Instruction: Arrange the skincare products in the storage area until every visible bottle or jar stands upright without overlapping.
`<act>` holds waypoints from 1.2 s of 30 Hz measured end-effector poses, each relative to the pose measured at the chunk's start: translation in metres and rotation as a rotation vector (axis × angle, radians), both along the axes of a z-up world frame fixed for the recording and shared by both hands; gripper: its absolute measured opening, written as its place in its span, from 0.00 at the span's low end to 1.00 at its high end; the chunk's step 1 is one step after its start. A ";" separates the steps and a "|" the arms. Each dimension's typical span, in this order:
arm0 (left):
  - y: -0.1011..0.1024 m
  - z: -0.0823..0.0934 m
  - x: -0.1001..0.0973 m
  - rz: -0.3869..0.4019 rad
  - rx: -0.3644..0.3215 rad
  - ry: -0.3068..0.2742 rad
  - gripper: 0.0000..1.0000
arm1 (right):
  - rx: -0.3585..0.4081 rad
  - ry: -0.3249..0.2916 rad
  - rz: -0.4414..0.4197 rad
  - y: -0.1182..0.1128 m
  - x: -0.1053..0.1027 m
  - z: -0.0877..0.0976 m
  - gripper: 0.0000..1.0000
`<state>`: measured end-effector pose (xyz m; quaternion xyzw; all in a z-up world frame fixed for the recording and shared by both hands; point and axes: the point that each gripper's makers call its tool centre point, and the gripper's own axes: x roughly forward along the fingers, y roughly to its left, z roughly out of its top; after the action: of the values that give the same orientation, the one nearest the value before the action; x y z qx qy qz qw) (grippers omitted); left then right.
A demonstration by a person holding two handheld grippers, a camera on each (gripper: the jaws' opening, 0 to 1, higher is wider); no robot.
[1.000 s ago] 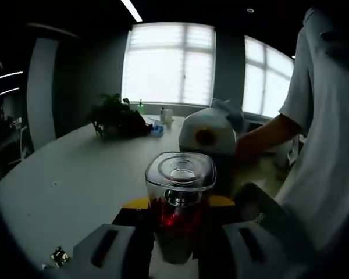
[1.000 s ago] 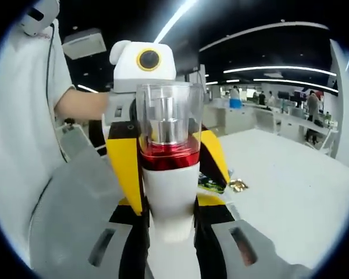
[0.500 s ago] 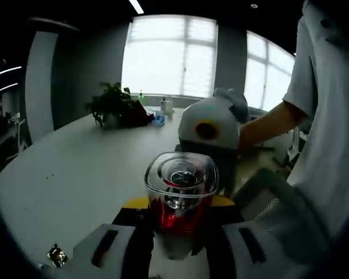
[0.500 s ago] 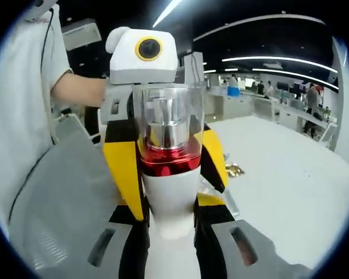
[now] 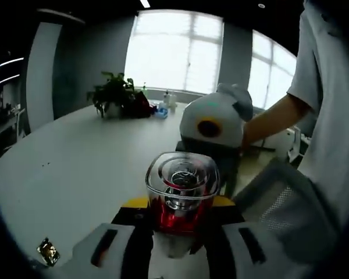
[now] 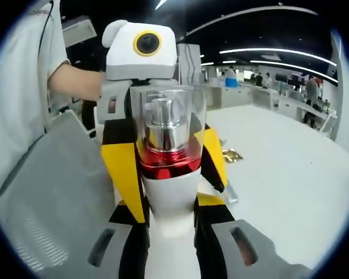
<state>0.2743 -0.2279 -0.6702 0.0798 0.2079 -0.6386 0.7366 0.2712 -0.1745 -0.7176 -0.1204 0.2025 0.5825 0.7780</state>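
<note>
A white skincare bottle with a glossy red metallic collar and a clear square plastic cap [image 6: 167,168] sat between the yellow-and-black jaws of both grippers at once. In the right gripper view the right gripper [image 6: 167,232] pinched the smooth white body from both sides, the bottle standing upright along the jaws with a silvery pump showing through the cap. Behind it the left gripper [image 6: 163,165] faced the camera, its yellow jaw faces pressed against the bottle's shoulders — the bottle hid where exactly they met it.

In the left gripper view the same bottle [image 5: 180,203] was seen from above the cap, concentric rings visible through the clear plastic, the body cut off below. The jaws closed on it at either side.

A grey mesh-textured storage tray [image 6: 52,192] lay beside the bottle, its far end cut off. The matte white table [image 5: 75,168] carried a small crinkled foil wrapper [image 5: 47,251] and a leafy potted plant [image 5: 113,99], too far away to make out.
</note>
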 end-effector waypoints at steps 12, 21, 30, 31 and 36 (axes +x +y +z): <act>-0.008 -0.027 0.020 -0.024 -0.004 0.000 0.28 | 0.003 0.014 -0.030 -0.009 0.022 -0.027 0.28; -0.013 -0.040 0.036 -0.032 -0.011 0.011 0.28 | -0.005 0.016 -0.040 -0.014 0.038 -0.040 0.28; -0.019 -0.049 0.047 -0.031 -0.012 0.016 0.28 | -0.012 0.016 -0.051 -0.022 0.050 -0.050 0.28; -0.020 -0.050 0.048 -0.031 -0.011 0.016 0.28 | -0.014 0.014 -0.050 -0.022 0.051 -0.051 0.28; -0.024 -0.049 0.056 -0.022 -0.029 -0.013 0.28 | -0.017 -0.007 -0.055 -0.027 0.060 -0.051 0.28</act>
<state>0.3306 -0.2520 -0.7187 0.0757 0.1928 -0.6492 0.7319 0.3316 -0.2011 -0.7682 -0.1234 0.2081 0.5586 0.7934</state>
